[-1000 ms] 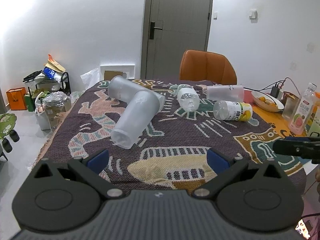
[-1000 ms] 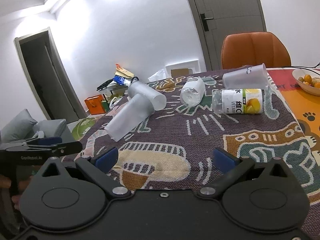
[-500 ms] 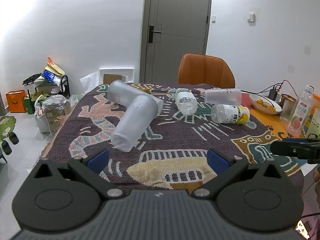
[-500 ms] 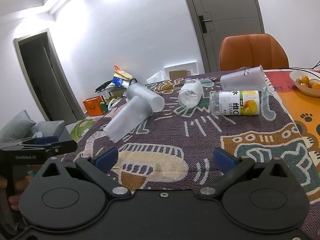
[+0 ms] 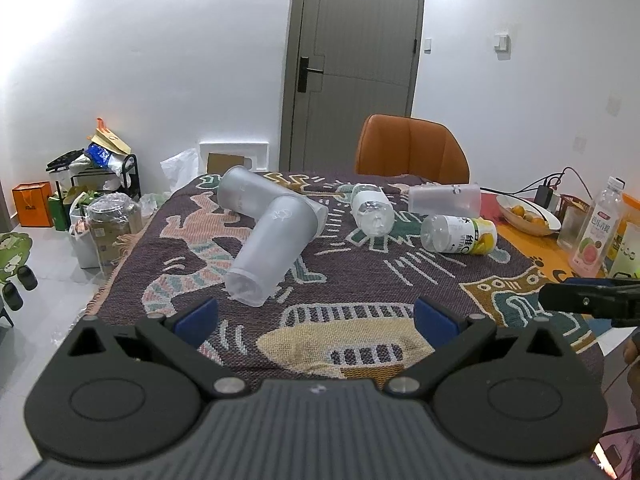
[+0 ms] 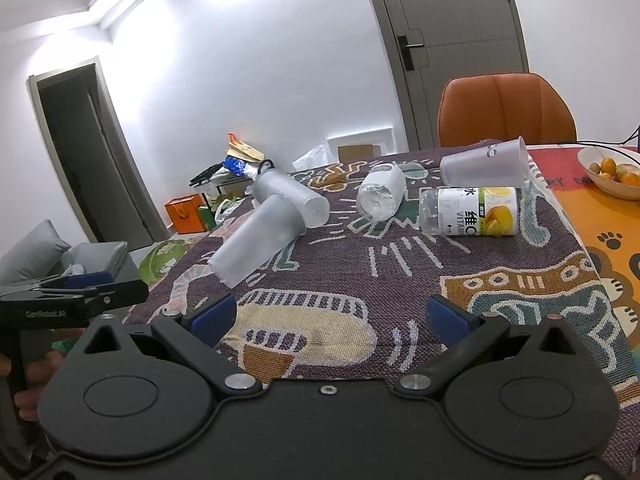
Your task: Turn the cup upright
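- Table w/ patterned rug (image 5: 360,280) – the landmark; everything on it is lying down, nothing upright yet.
- Nearest frosted cup (image 5: 272,248) lies on its side at the rug's left-centre, mouth toward the near edge, its base touching a second frosted cup (image 5: 256,196) lying behind it.
- Third cup (image 5: 444,199) is tipped over at the rug's far right, just behind a vitamin bottle (image 5: 460,235); a clear bottle (image 5: 370,214) lies mid-rug.
- Left gripper (image 5: 316,316) – jaws spread wide, empty, hovering over the rug's near edge, well short of the cup.
- Right gripper (image 6: 332,316) – same: wide apart, holding nothing.
- Progress: prob. zero. Reach, grasp, tilt upright all remain.
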Available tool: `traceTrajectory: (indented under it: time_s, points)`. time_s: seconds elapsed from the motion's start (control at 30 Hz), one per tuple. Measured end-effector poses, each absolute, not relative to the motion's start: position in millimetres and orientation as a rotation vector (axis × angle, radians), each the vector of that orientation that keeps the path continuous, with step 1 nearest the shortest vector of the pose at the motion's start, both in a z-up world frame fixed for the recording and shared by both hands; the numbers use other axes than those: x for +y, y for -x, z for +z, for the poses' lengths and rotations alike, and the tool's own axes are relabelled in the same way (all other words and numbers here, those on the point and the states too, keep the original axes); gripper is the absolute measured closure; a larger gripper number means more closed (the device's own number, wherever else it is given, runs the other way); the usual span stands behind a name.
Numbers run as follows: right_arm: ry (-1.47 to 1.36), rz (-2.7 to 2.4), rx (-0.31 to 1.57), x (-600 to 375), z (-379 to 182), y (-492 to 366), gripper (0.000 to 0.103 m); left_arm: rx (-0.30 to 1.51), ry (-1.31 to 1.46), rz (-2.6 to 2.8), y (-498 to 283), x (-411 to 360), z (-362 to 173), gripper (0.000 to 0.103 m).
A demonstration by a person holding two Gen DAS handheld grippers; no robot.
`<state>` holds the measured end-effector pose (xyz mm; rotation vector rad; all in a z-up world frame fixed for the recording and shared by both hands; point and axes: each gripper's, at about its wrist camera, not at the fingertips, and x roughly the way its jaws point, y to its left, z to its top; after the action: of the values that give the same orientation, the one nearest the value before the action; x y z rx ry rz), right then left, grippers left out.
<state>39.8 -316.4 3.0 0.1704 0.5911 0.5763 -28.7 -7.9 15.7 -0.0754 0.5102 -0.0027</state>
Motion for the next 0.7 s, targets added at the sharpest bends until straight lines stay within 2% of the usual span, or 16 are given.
traceTrajectory:
  time_s: [0.7]
  points:
    - [-0.143, 0.572, 0.597, -308.6, 4.1, -41.7, 0.0, 0.482, 0.11, -0.007, 27.3, 1.1, 18.6, 0.0]
